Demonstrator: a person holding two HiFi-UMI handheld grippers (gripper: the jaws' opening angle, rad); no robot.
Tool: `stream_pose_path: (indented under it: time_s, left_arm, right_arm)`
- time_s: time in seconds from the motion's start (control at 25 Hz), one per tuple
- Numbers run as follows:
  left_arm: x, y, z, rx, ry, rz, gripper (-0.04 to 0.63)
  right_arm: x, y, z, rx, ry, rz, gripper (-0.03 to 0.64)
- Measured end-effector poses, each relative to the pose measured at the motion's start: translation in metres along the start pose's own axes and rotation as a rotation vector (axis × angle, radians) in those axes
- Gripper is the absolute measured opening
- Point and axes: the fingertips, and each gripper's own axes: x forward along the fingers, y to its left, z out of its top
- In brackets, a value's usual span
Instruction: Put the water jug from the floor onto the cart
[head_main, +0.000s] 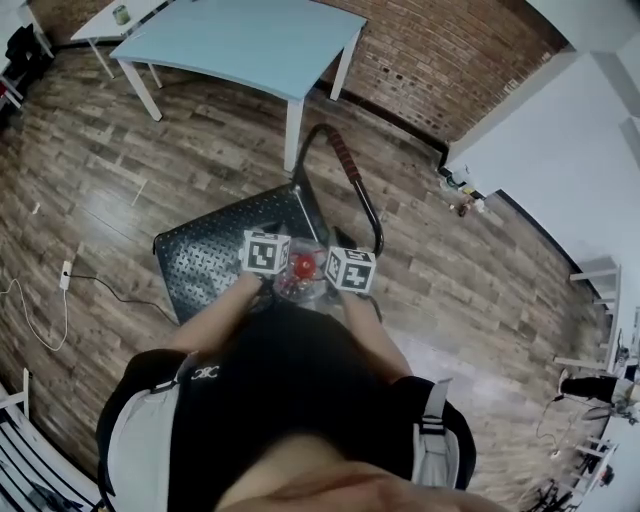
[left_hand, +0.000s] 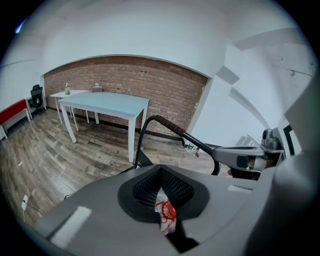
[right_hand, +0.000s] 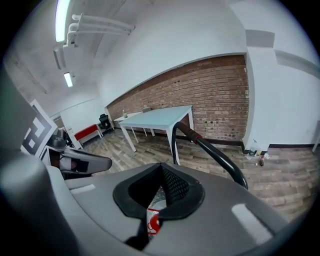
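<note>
The water jug (head_main: 301, 283), clear with a red cap, hangs between my two grippers just in front of my body, at the near edge of the black cart (head_main: 225, 250). My left gripper (head_main: 283, 275) is shut on the jug's left side, and a strip of its red and white label (left_hand: 166, 216) shows between the dark pads. From the other side my right gripper (head_main: 322, 278) is shut on the jug as well, with a bit of red label (right_hand: 152, 222) in its gap. The cart's curved handle (head_main: 348, 165) with its red grip rises beyond the jug.
A light blue table (head_main: 250, 40) stands behind the cart, with a white table (head_main: 105, 25) farther left. A cable with a power strip (head_main: 65, 274) lies on the wooden floor at left. Small bottles (head_main: 462, 195) sit by the white wall at right.
</note>
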Motion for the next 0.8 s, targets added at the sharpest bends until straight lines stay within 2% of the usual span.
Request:
stream_pose_path:
  time_s: [0.12, 0.4, 0.8]
  left_arm:
    - [-0.001, -0.007, 0.012, 0.026, -0.015, -0.01, 0.0]
    - [0.008, -0.015, 0.017, 0.033, -0.009, -0.03, 0.0]
    - [0.022, -0.022, 0.021, 0.053, 0.011, -0.05, 0.001]
  right_arm:
    - [0.0, -0.004, 0.001, 0.004, -0.007, -0.006, 0.012]
    - [-0.001, -0.029, 0.012, 0.069, -0.038, -0.037, 0.012]
    - [0.007, -0.034, 0.008, 0.096, -0.03, -0.023, 0.014]
